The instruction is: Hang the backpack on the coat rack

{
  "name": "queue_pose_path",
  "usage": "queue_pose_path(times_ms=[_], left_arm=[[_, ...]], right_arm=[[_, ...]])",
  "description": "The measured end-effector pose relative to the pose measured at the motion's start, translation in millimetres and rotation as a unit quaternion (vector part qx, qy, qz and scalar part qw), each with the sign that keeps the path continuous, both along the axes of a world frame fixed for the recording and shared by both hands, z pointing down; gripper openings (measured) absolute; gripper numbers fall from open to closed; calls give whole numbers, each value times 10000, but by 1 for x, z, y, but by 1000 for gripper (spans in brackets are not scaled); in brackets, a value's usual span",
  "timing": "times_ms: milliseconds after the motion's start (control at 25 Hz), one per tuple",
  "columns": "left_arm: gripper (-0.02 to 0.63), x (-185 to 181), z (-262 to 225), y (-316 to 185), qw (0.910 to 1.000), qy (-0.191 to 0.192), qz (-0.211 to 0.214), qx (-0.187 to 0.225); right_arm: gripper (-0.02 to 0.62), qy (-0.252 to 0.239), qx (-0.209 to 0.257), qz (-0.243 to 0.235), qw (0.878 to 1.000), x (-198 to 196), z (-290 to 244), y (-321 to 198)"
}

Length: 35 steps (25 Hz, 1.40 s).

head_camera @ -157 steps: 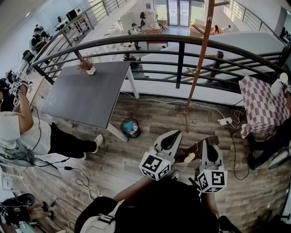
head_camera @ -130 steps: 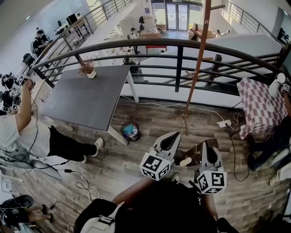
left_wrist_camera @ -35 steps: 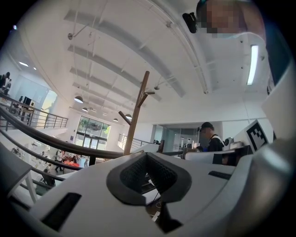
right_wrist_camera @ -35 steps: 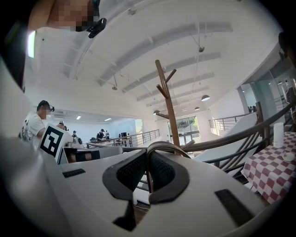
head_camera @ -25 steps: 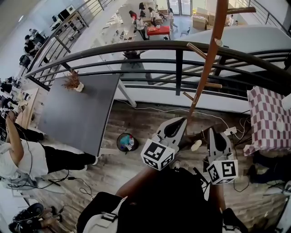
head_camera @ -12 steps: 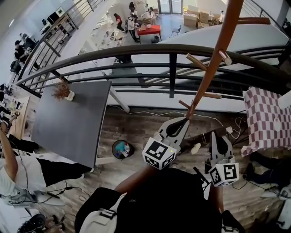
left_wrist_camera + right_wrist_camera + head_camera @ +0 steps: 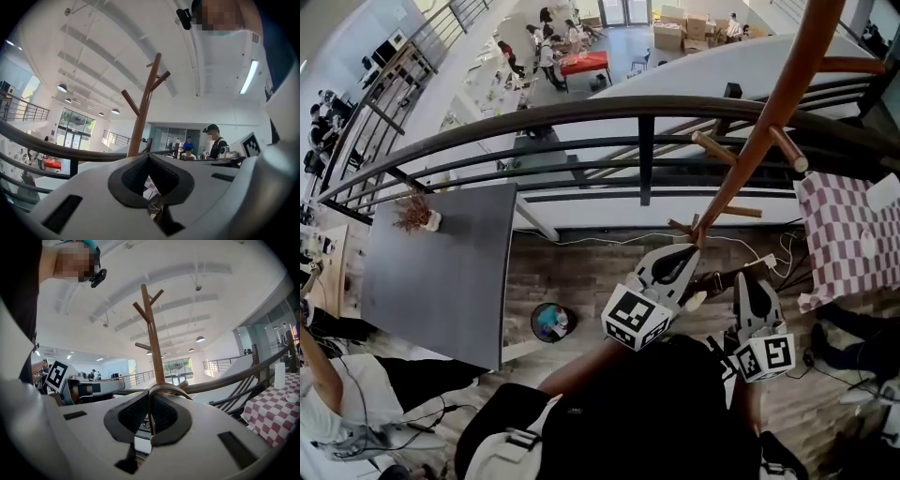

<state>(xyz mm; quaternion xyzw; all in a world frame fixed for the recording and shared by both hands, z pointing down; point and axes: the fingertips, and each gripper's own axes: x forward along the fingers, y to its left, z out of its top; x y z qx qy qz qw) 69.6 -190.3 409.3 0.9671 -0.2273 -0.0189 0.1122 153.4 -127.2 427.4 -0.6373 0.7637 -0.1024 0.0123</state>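
Both the left gripper and right gripper, fingers clenched on what may be the backpack strap, have neared the coat rack for hanging.

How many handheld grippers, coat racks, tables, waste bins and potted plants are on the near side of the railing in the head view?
Grippers: 2 (left gripper, right gripper shut on a strap)
Coat rack: 1
Tables: 2 (grey table, checked-cloth table)
Waste bin: 1
Potted plant: 1
Total: 7
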Motion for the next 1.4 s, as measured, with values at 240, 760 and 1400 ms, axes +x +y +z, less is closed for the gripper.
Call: queue_pose_path(times_ms=[240,760,1400], left_arm=[[7,4,1,-13,10000,-20,-23,-23],[6,43,0,-32,9993,31,-348,-117],[7,55,4,-48,9965,-47,-824,-148]], right_arm=[[26,-24,29,-31,10000,6,-2,-14],[26,64,29,-704,9975,31,-7,-43],[26,274,27,-1480,9886,44,-8,-74]])
